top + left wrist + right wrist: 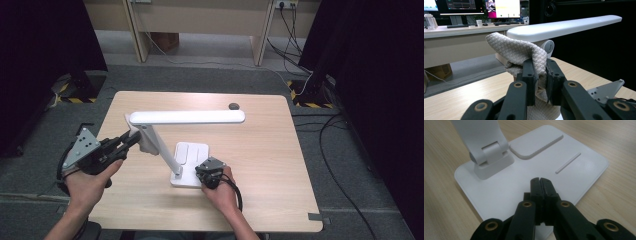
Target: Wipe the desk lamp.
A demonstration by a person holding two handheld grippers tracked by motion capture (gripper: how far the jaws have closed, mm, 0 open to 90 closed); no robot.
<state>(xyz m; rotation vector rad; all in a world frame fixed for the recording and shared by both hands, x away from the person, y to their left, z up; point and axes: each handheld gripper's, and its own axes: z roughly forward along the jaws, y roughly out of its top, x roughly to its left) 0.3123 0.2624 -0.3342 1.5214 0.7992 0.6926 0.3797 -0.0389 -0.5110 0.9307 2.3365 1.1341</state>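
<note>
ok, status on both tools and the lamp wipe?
Left tool shut on cloth, at lamp head hinge end. Right tool shut, tips over lamp base. Nothing in the way.

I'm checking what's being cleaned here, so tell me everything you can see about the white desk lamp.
The desk lamp looks like smooth white plastic. Its flat square base lies on the wooden table, with a raised pad and a thin ridge on top. A hinged arm slants up from the base's corner to a long, level light bar. The left gripper holds a beige cloth against the bar's hinge end, and the shut right gripper rests tip-down over the base.
</note>
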